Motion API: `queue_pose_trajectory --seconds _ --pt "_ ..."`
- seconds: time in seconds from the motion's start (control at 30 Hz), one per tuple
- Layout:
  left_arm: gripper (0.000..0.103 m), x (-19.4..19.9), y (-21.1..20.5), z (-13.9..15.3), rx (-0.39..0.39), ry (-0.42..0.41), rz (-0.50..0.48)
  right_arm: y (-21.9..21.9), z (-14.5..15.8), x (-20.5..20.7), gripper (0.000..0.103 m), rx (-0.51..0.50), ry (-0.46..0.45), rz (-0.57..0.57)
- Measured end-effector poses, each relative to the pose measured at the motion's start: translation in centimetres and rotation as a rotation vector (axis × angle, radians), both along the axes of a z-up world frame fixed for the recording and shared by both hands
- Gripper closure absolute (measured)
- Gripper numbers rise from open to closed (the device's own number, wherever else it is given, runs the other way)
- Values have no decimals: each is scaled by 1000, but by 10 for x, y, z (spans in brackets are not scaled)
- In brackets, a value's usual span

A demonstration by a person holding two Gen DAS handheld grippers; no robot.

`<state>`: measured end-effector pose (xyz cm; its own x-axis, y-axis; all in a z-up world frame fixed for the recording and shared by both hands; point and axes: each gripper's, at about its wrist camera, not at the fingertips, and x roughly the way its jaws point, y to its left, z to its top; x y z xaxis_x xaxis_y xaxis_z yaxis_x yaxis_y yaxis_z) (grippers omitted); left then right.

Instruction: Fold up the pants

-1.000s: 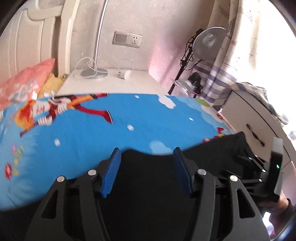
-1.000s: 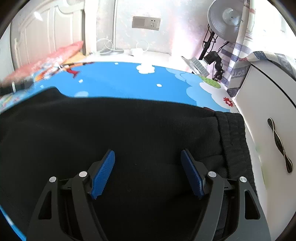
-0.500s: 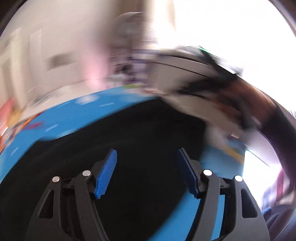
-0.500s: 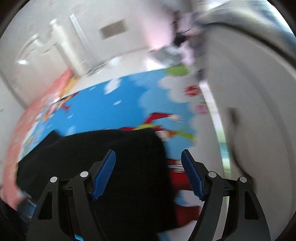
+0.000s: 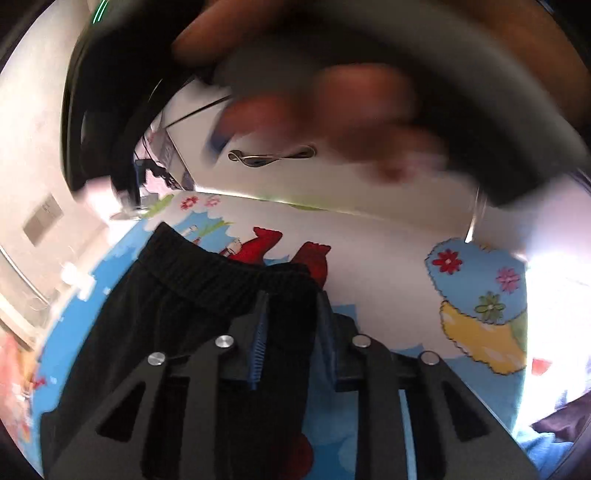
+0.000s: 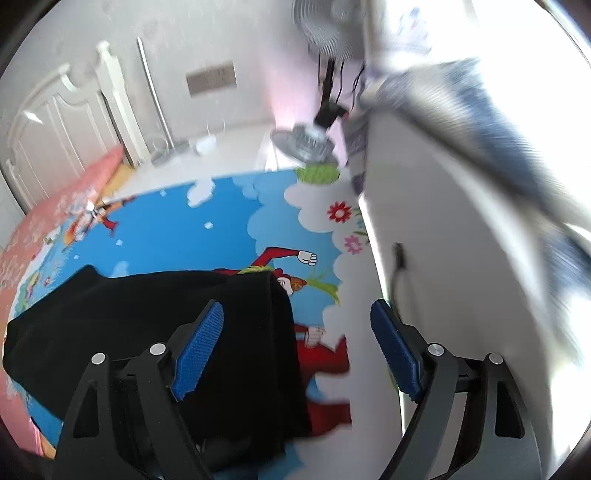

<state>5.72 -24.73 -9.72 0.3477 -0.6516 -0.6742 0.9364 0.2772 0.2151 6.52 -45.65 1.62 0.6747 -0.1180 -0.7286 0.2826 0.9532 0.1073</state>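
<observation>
Left wrist: left gripper [image 5: 291, 299] just closed, pinching black fabric pants [image 5: 177, 314] waistband corner | right gripper [image 6: 297, 354] spread, opening, nothing gripped

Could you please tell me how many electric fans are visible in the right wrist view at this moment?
2: one fan upright at the top, one smaller fan tilted lower down beyond the bed. Blur may hide more.

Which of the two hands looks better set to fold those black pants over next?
Probably the left. Its gripper has just been closing on the black pants near the waistband, with cloth between its fingers. The right gripper stands open, holding nothing, above the pants' edge.
</observation>
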Motion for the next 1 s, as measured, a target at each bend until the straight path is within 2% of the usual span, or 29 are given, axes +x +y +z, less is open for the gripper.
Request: queue_pose_trajectory --seconds 0.03,0.1,0.13,0.2,0.27,0.3,0.33,0.37,0.43,0.47,0.53,0.6,0.63,0.7,0.77,0.83,0.9,0.93,1.0 --pt "88 11 4 3 -26 75 14 7 14 -21 23 7 -51 3" --pt "91 40 12 12 -99 242 51 14 34 -41 23 6 -108 10" --pt "92 50 13 18 -128 285 68 17 48 -53 23 -3 -147 15" --pt "92 66 18 38 -214 310 116 16 69 -68 23 -5 -209 6" --pt "93 65 17 61 -302 267 169 11 81 -74 23 4 -246 -6" --pt "93 58 14 60 -293 235 176 10 82 -74 23 -5 -244 -14" --pt "93 51 4 53 -240 209 160 8 82 -73 23 -12 -239 -29" --pt "93 44 -9 39 -170 220 124 4 81 -72 23 -4 -235 -39" --pt "90 31 -16 21 -106 209 90 1 81 -71 23 15 -235 -44" --pt "86 23 -20 13 -77 185 72 2 82 -70 23 10 -234 -42" --pt "77 9 -16 6 -89 145 68 5 85 -64 23 -11 -222 -40" --pt "34 0 -16 6 -113 141 26 7 85 -60 23 -18 -212 -28" --pt "30 -5 -11 9 -138 121 26 9 83 -56 24 -37 -199 -29" --pt "30 -12 5 19 -202 121 32 11 77 -49 28 -51 -178 -17" --pt "34 -12 30 26 -238 185 83 13 58 -25 38 -30 -113 11" --pt "57 -4 52 27 -263 278 157 23 30 1 53 -11 -40 73" --pt "69 9 75 26 -281 373 242 34 1 27 61 37 32 144" --pt "73 13 83 26 -288 391 273 45 -18 43 65 33 69 189" --pt "73 23 101 26 -317 400 342 61 -53 73 74 -17 140 241"
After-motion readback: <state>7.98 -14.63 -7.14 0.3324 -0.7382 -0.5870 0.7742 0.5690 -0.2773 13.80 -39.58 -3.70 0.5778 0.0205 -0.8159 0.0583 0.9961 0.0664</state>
